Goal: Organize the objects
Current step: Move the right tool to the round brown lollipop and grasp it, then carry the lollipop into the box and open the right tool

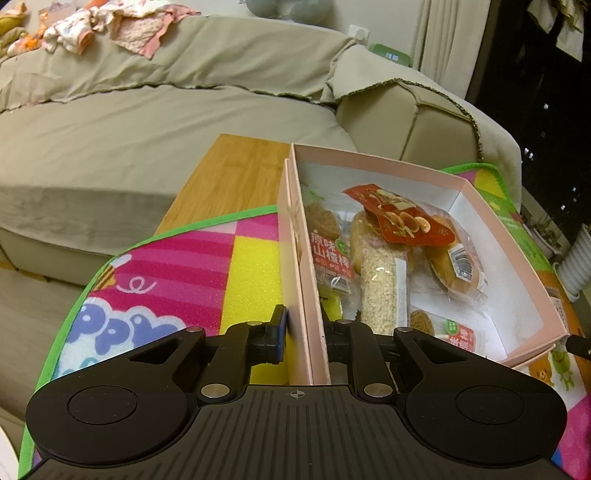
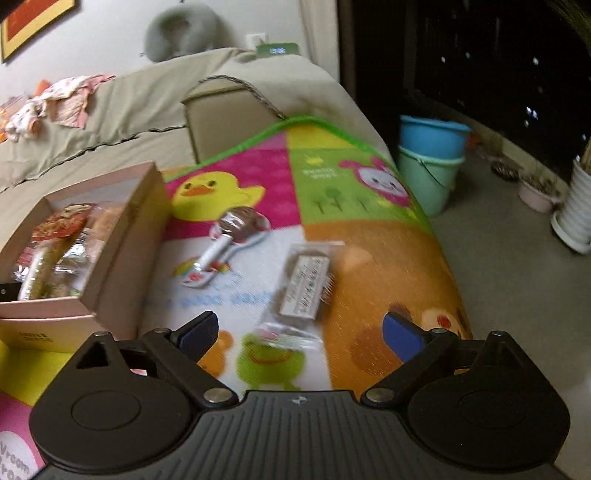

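A pink box point(image 1: 524, 258) full of wrapped snacks point(image 1: 384, 258) sits on a colourful play mat point(image 1: 207, 266). My left gripper point(image 1: 304, 332) is shut on the box's near left wall, one finger outside, one inside. In the right wrist view the box point(image 2: 122, 236) is at the left. My right gripper point(image 2: 300, 332) is open and empty above the mat point(image 2: 369, 177). Just ahead of it lies a clear-wrapped brown snack bar point(image 2: 304, 280). Farther off lies a wrapped chocolate lollipop point(image 2: 236, 225).
A beige sofa point(image 1: 166, 122) with clothes point(image 1: 92, 26) on it lies behind the mat. A wooden board point(image 1: 236, 173) shows under the mat. Stacked blue and green buckets point(image 2: 430, 162) and plant pots point(image 2: 576, 206) stand on the floor at the right.
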Motion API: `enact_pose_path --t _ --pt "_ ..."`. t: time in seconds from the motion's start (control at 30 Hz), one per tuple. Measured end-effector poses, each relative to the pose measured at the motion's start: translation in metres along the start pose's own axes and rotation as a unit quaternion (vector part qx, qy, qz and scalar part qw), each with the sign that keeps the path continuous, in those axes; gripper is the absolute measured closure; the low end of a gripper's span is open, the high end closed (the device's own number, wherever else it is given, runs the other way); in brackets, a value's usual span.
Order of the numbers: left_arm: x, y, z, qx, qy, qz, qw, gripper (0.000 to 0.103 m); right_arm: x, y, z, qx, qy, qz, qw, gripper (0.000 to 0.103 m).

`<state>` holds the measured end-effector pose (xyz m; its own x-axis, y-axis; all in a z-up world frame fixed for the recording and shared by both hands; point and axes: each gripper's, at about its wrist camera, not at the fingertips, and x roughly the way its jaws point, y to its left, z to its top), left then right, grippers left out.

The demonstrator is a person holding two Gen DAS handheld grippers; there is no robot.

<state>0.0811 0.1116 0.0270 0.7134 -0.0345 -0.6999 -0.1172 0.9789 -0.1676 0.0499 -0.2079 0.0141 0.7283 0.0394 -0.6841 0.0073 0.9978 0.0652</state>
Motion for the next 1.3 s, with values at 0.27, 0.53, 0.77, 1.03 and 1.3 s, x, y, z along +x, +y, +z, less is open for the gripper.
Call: enact_pose_path --t 0.27,0.53,0.77,1.03,1.3 --pt "0.0 0.0 0.0 0.0 0.0 0.0 1.0 0.086 0.011 0.021 0.013 -0.037 -0.024 0.015 0.999 0.007" --pt "0.001 -0.001 0.001 0.0 0.0 0.0 1.0 0.086 0.079 0.041 0.073 -0.007 0.006 0.07 0.998 0.014" --pt "0.003 -0.002 0.002 0.0 -0.001 -0.004 1.0 0.086 0.115 0.068 0.079 -0.068 0.011 0.023 0.997 0.052" --pt "0.003 0.0 0.001 -0.001 -0.002 -0.006 1.0 0.085 0.084 0.067 0.071 -0.079 0.01 0.039 0.996 0.057" --pt "0.004 0.0 0.001 -0.003 -0.004 -0.007 1.0 0.085 0.007 0.047 0.041 -0.092 -0.005 0.058 0.994 0.057"
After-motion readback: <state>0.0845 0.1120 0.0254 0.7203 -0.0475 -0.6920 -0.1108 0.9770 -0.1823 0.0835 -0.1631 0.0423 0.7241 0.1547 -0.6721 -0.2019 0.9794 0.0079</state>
